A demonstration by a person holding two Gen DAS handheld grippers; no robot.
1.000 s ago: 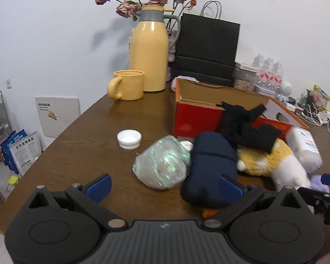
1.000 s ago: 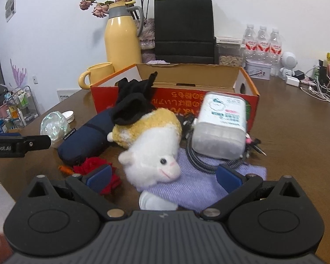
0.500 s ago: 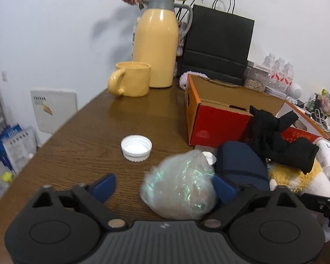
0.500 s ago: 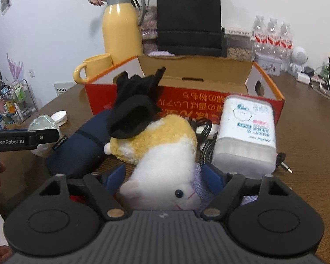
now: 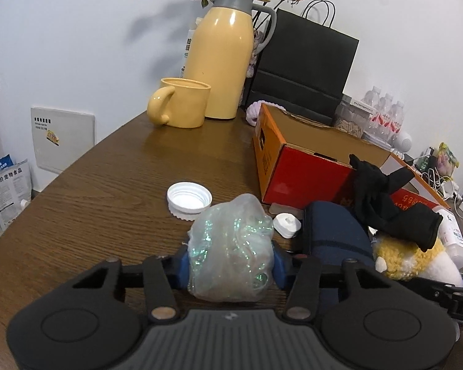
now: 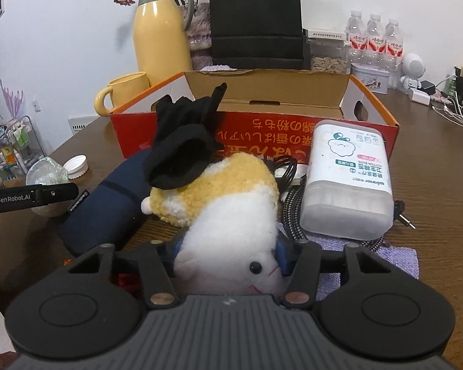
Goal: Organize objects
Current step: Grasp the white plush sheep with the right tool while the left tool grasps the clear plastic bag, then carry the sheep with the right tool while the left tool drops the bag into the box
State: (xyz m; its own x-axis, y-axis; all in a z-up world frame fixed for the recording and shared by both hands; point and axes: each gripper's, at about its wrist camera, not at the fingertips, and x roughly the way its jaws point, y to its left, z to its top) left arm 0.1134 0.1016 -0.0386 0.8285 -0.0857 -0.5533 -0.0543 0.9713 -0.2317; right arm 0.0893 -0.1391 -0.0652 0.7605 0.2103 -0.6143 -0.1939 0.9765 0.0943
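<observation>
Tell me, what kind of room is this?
Probably an office or meeting room: a big wooden table holds a yellow thermos, water bottles and charger cables, with a black paper bag behind.

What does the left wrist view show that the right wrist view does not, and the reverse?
Only the left wrist view shows the left gripper shut on the glitter bag, and a small white cap beside that bag.

Only the right wrist view shows the right gripper shut on the plush toy, plus the cotton bud box, the black cable and the purple cloth.

Both show the red box, the black glove, the navy pouch, the white lid, the yellow mug and the yellow jug.
</observation>
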